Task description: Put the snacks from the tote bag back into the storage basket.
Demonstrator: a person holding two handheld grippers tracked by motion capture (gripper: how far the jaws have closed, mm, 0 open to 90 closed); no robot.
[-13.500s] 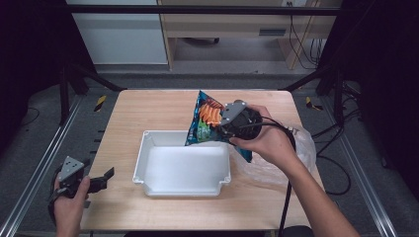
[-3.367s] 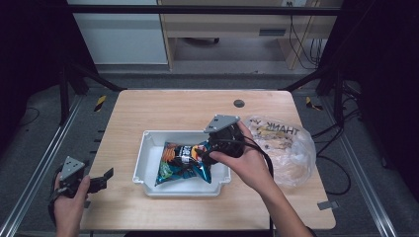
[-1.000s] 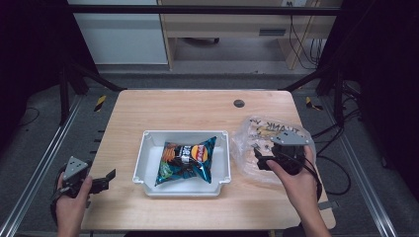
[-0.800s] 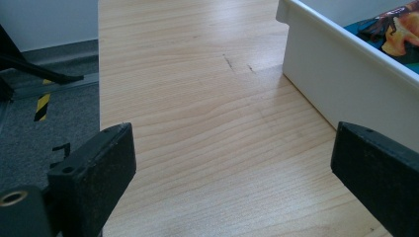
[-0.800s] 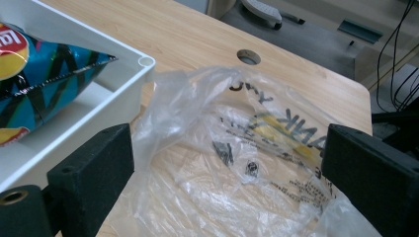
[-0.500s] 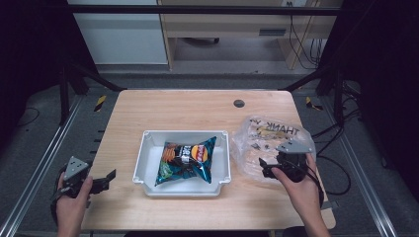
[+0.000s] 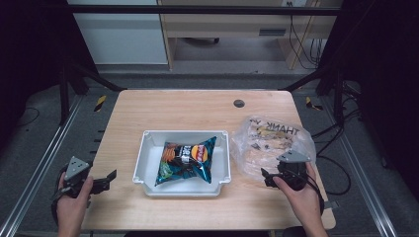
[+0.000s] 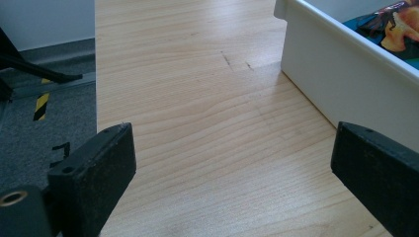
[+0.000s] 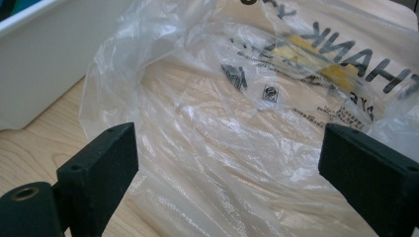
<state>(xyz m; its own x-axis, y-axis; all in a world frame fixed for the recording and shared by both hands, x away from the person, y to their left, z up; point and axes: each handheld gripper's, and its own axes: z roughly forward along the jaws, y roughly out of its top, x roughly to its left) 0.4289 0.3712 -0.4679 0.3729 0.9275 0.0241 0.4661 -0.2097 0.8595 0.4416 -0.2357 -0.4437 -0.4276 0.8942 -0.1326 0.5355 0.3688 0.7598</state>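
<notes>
Dark surroundings are framing a pale wooden worktop [image 7: 197,111], with a grey floor lying beyond its far edge. Near the middle of the worktop a white tray [image 7: 143,160] is sitting, and a blue chip bag [image 7: 187,159] is lying flat inside it, its printed face turned up. Just right of the tray a clear plastic bag [image 7: 274,140] with black lettering is lying crumpled on the wood, its near-left edge coming close to the tray's right wall.

At the near-right side, the right gripper [image 7: 267,177] is hovering low over the near edge of the plastic bag, held in the person's right hand [image 7: 302,195]. Its jaws are standing wide apart, having just been closing slightly, and in the right gripper view the thin film of the bag is lying between them without either pad pressing on it.

At the near-left corner, the left gripper [image 7: 109,178] is resting at the worktop's edge in the person's left hand [image 7: 73,205]. Its jaws are standing wide apart over bare wood, pointing toward the tray's left wall, which is showing in the left gripper view just beside the right-hand jaw.
</notes>
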